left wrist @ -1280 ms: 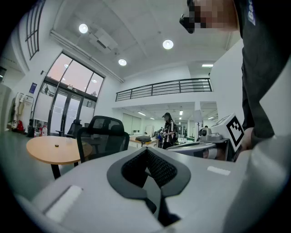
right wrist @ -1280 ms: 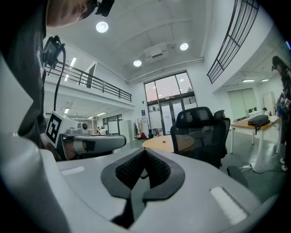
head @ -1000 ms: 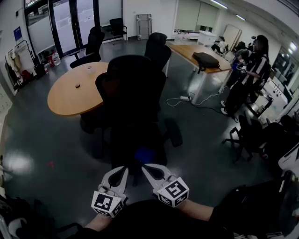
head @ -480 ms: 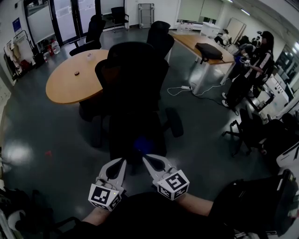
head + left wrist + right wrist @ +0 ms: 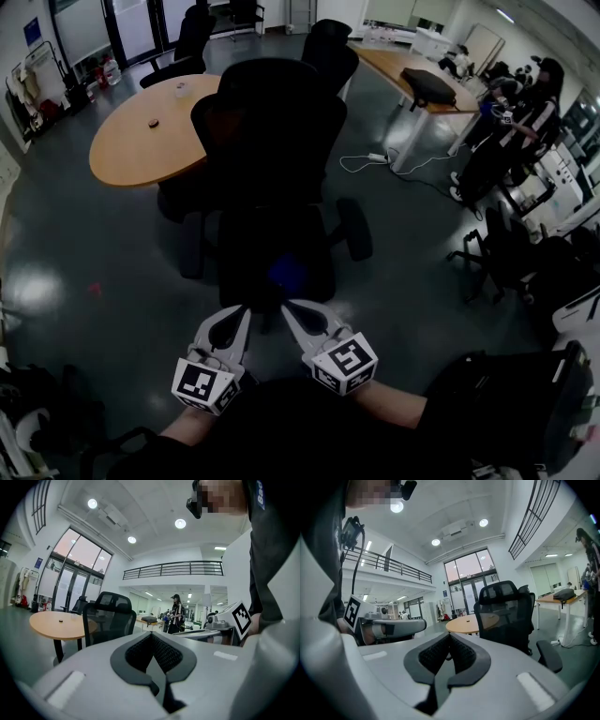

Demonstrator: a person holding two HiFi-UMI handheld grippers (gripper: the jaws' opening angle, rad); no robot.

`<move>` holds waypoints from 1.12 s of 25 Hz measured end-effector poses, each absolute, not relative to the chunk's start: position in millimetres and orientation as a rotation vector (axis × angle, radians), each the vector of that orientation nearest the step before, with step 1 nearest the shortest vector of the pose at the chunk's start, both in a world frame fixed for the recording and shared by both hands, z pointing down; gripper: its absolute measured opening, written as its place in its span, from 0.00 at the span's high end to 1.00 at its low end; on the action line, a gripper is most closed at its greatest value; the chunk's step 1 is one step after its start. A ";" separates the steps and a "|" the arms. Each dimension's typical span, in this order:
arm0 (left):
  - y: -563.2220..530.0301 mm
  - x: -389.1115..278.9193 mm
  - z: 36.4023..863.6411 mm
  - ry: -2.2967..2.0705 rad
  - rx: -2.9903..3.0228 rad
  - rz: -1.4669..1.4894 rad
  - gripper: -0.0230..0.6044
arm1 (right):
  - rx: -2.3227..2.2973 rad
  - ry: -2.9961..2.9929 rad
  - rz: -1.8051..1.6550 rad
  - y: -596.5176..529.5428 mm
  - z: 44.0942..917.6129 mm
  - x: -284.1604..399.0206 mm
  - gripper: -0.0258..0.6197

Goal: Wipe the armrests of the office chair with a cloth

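Upward in the head view has slid the whole room since a second ago; the office chair (image 5: 272, 141) and the round table (image 5: 141, 141) both sit higher in the picture now, and the blue cloth (image 5: 286, 272) has gone up with them; the two claws have hardly shifted, side by side at the bottom. Left claw (image 5: 242, 311): jaws pressed together, nothing between them, and its own view shows the pads meeting at the tip; right claw (image 5: 288, 307): the same, jaws together and bare. The cloth lies on the seat just ahead of the two claw tips, a touch nearer the right one; it's dim down there, so its folds can't be made out. The left-side armrest (image 5: 192, 246) stands ahead and left of the left claw; the right-side armrest (image 5: 354, 228) stands ahead and right of the right claw; both are apart from the cloth. Chair back rises beyond the cloth; the table lies further beyond, off to the left; a person (image 5: 520, 122) stands far off to the right of the right claw.
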State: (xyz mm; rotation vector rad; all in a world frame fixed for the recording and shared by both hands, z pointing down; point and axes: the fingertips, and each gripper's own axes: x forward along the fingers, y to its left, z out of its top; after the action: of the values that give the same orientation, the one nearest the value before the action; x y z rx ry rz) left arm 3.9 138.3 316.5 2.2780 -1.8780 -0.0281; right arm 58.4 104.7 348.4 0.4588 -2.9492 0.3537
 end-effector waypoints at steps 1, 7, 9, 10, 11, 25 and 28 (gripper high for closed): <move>136.0 6.8 314.4 -1.872 2.290 -0.036 0.94 | 0.459 -2.953 0.353 103.7 346.9 60.3 0.95; 110.7 38.0 306.7 -1.887 2.302 -0.005 0.94 | 0.463 -2.979 0.384 75.8 346.8 93.2 0.95; 102.4 52.4 306.7 -1.909 2.308 -0.010 0.94 | 0.462 -2.989 0.384 62.8 348.3 109.0 0.95; 97.5 59.0 308.7 -1.917 2.307 -0.015 0.94 | 0.464 -2.991 0.386 55.9 350.5 115.8 0.95; 93.5 65.4 313.5 -1.916 2.307 -0.006 0.94 | 0.468 -2.990 0.394 49.5 353.9 121.7 0.95; 48.2 6.3 339.5 -1.877 2.264 -0.011 0.94 | 0.535 -2.868 0.428 5.7 387.8 81.3 0.95; 40.6 -33.7 339.2 -1.869 2.239 -0.048 0.94 | 0.569 -2.828 0.426 -2.1 393.5 48.0 0.94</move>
State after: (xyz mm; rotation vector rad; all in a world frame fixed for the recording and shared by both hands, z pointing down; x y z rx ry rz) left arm -33.7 40.6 339.2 2.2395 -1.8686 -0.0484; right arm 48.0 -2.1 393.5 0.5686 -2.8279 0.4259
